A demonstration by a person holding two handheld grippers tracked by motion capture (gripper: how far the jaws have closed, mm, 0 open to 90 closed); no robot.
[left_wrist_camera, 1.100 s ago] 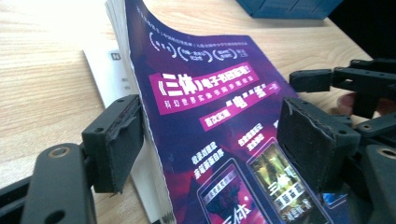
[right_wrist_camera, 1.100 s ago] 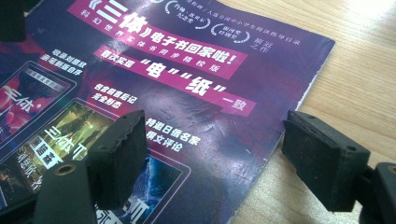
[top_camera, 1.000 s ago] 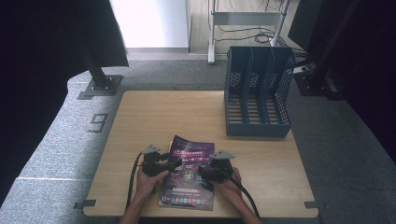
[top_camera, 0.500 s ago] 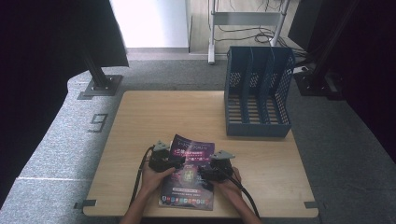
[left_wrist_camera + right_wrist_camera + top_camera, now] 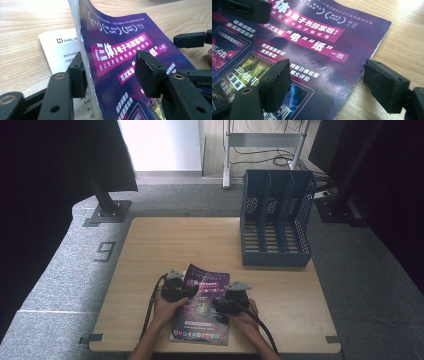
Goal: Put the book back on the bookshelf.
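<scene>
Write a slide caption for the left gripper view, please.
Left claw open astride the lifted edge of a purple magazine.

Magazine: lower cover cut off in left gripper view; white sheet beneath, small print illegible, partly hidden

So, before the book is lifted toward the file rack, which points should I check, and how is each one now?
1. Left gripper straddles the book edge: ok.
2. Left jaws closed on the cover: not ok, a gap shows on one side.
3. Right gripper straddles the book's other edge: ok, jaws wide open.
4. Rack slots free: ok, nothing seen inside.
5. Table path to the rack free: ok.
6. Loose white sheet under the cover may slip out: cannot tell.
</scene>
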